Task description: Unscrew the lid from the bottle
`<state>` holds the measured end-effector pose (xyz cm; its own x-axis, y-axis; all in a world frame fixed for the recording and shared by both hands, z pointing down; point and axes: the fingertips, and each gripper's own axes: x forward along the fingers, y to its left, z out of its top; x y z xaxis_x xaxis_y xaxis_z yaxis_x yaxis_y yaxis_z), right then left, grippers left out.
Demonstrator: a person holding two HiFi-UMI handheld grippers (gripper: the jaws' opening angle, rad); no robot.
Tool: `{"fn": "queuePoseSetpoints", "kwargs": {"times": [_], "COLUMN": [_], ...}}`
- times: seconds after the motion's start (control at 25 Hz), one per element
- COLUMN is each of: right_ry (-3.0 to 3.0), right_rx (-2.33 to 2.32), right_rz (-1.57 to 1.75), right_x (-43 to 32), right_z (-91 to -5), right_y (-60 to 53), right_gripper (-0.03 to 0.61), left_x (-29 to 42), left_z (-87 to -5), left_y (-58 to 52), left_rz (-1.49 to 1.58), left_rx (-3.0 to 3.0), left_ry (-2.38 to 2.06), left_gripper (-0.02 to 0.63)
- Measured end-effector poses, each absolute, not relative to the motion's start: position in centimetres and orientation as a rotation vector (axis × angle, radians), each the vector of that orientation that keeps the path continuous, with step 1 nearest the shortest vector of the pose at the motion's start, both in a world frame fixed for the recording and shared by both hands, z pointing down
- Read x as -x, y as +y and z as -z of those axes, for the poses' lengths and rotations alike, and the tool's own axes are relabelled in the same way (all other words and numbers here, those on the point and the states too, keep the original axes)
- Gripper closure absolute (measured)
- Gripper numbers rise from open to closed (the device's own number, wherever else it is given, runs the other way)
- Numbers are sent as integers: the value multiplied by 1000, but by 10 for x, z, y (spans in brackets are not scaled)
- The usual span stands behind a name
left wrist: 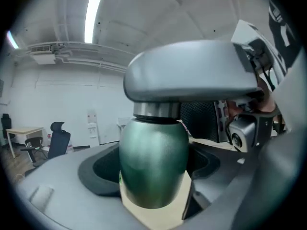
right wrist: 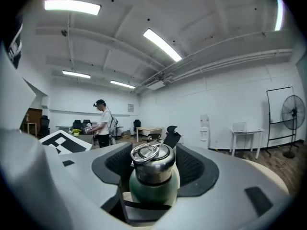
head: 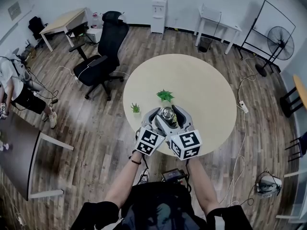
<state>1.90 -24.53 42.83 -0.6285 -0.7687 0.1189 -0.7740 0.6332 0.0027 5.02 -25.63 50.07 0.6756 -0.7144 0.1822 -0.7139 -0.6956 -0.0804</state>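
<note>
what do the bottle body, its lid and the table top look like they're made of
The bottle body: likely metal, matte green coat with soft sheen. The lid: bare steel-like metal, mirror glints, ring handle. The table top: probably pale laminate or wood; smooth, uniform.

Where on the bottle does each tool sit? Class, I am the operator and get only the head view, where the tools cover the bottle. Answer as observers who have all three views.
Observer: The left tool is shut on the bottle, on its green body well below the lid.
Operator: And the right tool?
Observer: The steel lid stands between the right tool's pads. I cannot tell whether they press on it.
Operator: Is the lid off?
Observer: No, it sits on the bottle, with a ring handle lying on top of it.
</note>
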Motion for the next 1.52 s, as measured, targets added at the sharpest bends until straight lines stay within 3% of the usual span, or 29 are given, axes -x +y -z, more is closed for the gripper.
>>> {"fn": "queuePoseSetpoints", "kwargs": {"times": [0.16, 0.64, 0.84, 1.0, 1.12, 1.24, 1.4, 1.52], "right_ry": [-2745, -3022, -3046, -3001, -2901, -2818, -2795, -2796], "right_rx": [-1280, -324, -515, -732, -1005, -1269, -1357, -1349], "right_rz": [-104, 7, -96, -90, -54, -115, -245, -246], "right_x": [-21, -5, -5, 1, -5, -17, -15, -14], "right_z": [-432, -402, -409, -415, -421, -426, -434, -436], "right_y": [-245, -188, -201, -213, -229, -241, -246, -245], "right_gripper": [313, 313, 307, 189, 204, 293, 276, 311], "left_x": [-51, -47, -45, -46, -43, -37, -33, -35], "left_z": [-502, -477, -482, -492, -498, -503, -505, -505], "left_y": [-252, -195, -209, -221, -235, -248, -253, -250], "left_rz": [321, 270, 240, 255, 265, 290, 313, 322], "left_rx": [2886, 3048, 3032, 2989, 2953, 2877, 2795, 2789], "left_ry": [1185, 429, 606, 795, 979, 1175, 1309, 1276], "left_gripper": [232, 232, 232, 232, 232, 232, 232, 232]}}
